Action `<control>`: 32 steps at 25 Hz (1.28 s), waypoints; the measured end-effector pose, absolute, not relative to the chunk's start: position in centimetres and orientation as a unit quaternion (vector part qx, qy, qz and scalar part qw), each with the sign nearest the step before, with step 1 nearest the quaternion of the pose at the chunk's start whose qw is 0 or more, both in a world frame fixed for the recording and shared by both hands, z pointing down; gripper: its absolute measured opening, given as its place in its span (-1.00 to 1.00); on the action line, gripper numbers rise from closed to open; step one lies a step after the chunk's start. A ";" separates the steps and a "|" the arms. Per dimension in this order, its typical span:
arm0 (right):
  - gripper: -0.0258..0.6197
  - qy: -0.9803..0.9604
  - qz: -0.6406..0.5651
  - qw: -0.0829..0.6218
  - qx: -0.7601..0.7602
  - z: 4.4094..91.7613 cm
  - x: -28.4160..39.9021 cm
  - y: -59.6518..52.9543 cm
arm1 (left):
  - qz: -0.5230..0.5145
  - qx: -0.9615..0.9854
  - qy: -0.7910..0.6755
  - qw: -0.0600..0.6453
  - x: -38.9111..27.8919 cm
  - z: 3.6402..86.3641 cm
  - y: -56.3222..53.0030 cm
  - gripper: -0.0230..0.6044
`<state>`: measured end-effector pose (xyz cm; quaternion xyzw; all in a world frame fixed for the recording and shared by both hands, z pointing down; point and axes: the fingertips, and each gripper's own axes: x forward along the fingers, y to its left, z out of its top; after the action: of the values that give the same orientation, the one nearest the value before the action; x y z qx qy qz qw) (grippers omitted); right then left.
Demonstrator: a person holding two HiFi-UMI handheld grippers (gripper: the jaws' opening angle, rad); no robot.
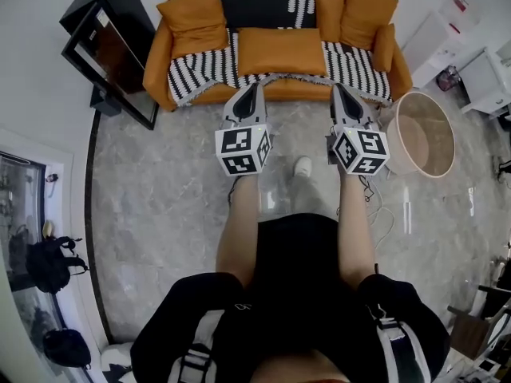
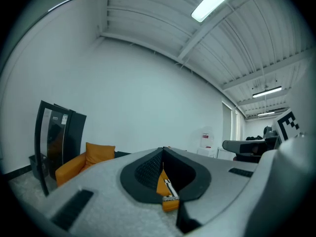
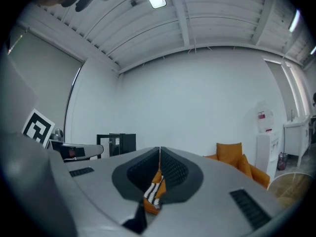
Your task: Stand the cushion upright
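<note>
We stand on the grey marble floor [image 1: 160, 214] facing the orange sofa [image 1: 156, 70], w/ a black-and-white striped throw [image 1: 200, 66] over its seat & back. The cushion [image 1: 281, 50] to be stood up is the orange one lying flat, face up, mid-seat on the throw. It sits btw the upright left cushion [image 1: 192, 16] and the upright right cushions [image 1: 367, 10]. Its long axis runs L–R along the sofa, parallel to the backrest, w/ the rear long edge near the backrest & the front long edge toward us. The left gripper [image 1: 255, 88] and right gripper [image 1: 338, 88] are held level, pointing at the sofa, short of it and apart from each other. Both sets of jaws are fully closed w/ nothing in them, and neither touches the cushion. Risks, as we judge them: the jaws need opening first, else they'd only shove the cushion. Too deep a pinch could catch the throw & drag it up. The soft filling may fold or flop back flat unless it's leaned on the backrest. Lifting by one corner could swing it into the neighbours.
</note>
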<state>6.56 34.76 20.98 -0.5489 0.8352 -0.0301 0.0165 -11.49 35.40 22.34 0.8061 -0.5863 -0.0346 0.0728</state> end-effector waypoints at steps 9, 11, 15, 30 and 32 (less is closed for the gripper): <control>-0.89 0.839 -0.031 0.018 -0.543 23.7 5.6 30.7 | -0.031 0.792 -0.605 0.077 -14.0 25.5 31.5 -0.90; -0.89 0.835 -0.031 0.016 -0.549 24.3 6.9 29.2 | -0.034 0.788 -0.609 0.082 -13.8 26.3 29.8 -0.90; -0.89 0.822 -0.039 0.019 -0.567 25.3 9.8 25.8 | -0.032 0.795 -0.599 0.091 -11.7 27.8 25.7 -0.90; -0.89 0.825 -0.096 -0.015 -0.557 30.4 15.2 6.8 | -0.015 0.805 -0.581 0.122 -4.4 30.6 8.1 -0.90; -0.89 0.829 -0.100 -0.014 -0.550 30.6 15.1 3.4 | -0.005 0.802 -0.584 0.126 -4.1 31.0 5.4 -0.90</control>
<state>15.10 3.43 30.59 -0.5504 0.8288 -0.1000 -0.0140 -4.13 5.43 30.99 0.8016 -0.5843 -0.0050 0.1264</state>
